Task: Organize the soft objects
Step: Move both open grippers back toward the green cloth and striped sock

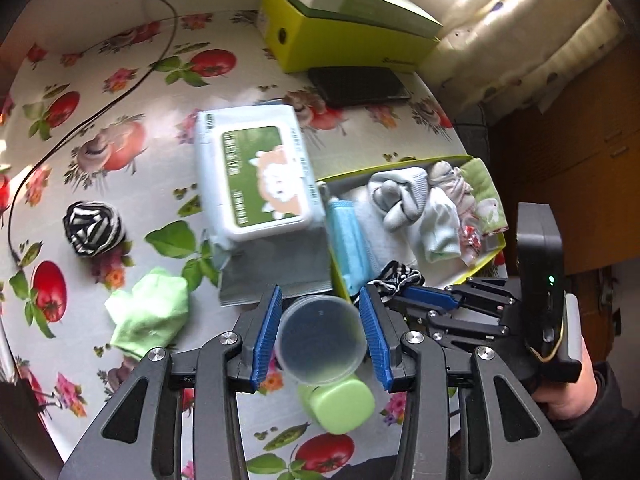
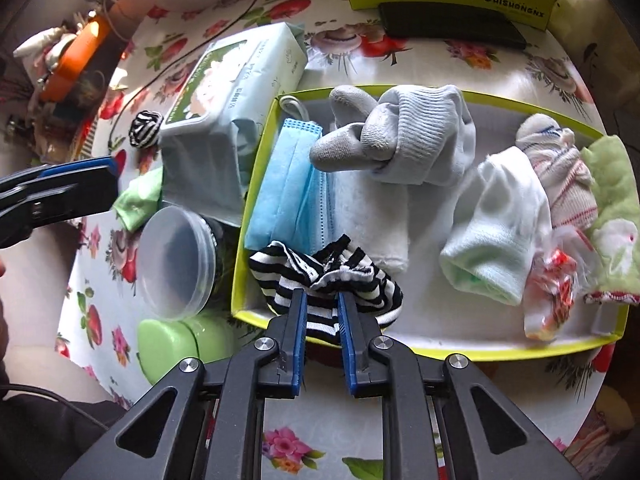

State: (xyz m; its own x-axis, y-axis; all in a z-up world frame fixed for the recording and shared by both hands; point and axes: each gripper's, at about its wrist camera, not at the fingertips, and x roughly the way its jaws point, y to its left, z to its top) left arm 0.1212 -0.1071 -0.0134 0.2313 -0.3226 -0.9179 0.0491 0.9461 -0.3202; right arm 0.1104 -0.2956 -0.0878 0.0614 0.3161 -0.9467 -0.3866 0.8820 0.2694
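Observation:
My right gripper [image 2: 323, 300] is shut on a black-and-white striped sock [image 2: 360, 280], pinched at the front left corner of the yellow-green tray [image 2: 480, 350]. In the tray lie a blue face mask [image 2: 288, 188], a grey-and-white sock [image 2: 400, 136], a white sock [image 2: 500, 232] and other small cloths. My left gripper [image 1: 320, 336] is open, hovering over a clear lidded jar [image 1: 320, 364] without touching it. A rolled striped sock [image 1: 93, 229] and a light green sock [image 1: 150, 312] lie on the tablecloth to the left.
A pack of wet wipes [image 1: 256, 176] lies beside the tray's left wall. A green container [image 1: 340, 408] stands near the jar. A yellow box [image 1: 340, 40] and a black flat device [image 1: 360, 84] sit at the back. A dark cable [image 1: 80, 128] crosses the left side.

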